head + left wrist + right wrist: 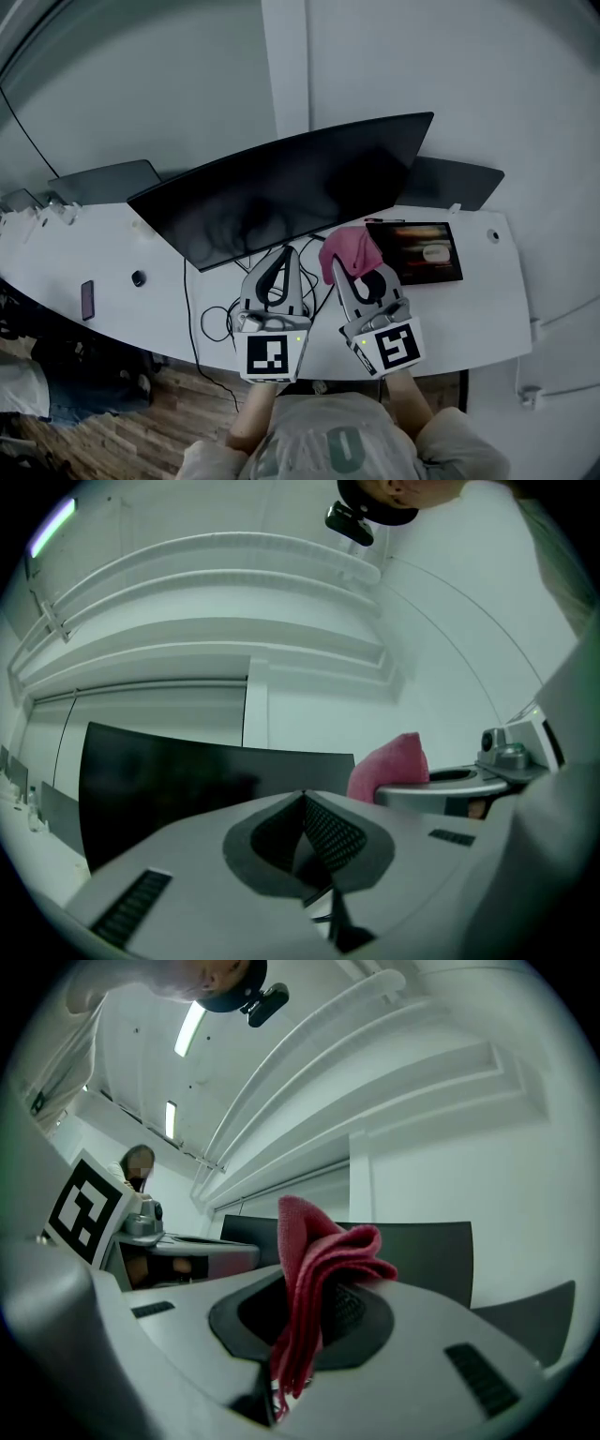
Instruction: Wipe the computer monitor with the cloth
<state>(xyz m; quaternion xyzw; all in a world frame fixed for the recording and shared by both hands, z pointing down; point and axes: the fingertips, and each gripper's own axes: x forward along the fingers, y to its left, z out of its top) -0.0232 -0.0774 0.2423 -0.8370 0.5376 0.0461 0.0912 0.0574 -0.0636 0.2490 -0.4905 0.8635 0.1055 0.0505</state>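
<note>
A wide dark curved monitor (281, 187) stands on the white desk (487, 309), its screen off. My right gripper (339, 264) is shut on a pink cloth (349, 251), held just below the screen's lower right edge. In the right gripper view the cloth (314, 1269) sticks up bunched from between the jaws, with the monitor (412, 1251) behind it. My left gripper (286, 253) hangs beside it, in front of the screen's middle, jaws shut with nothing between them. The left gripper view shows the monitor (169, 780) and the cloth (389, 766) to the right.
A dark tablet (417, 251) with a lit picture lies right of the cloth. Cables (220, 319) loop on the desk below the monitor. A phone (87, 299) and a small round object (139, 278) lie at the left. Two further dark screens (103, 180) stand behind the monitor.
</note>
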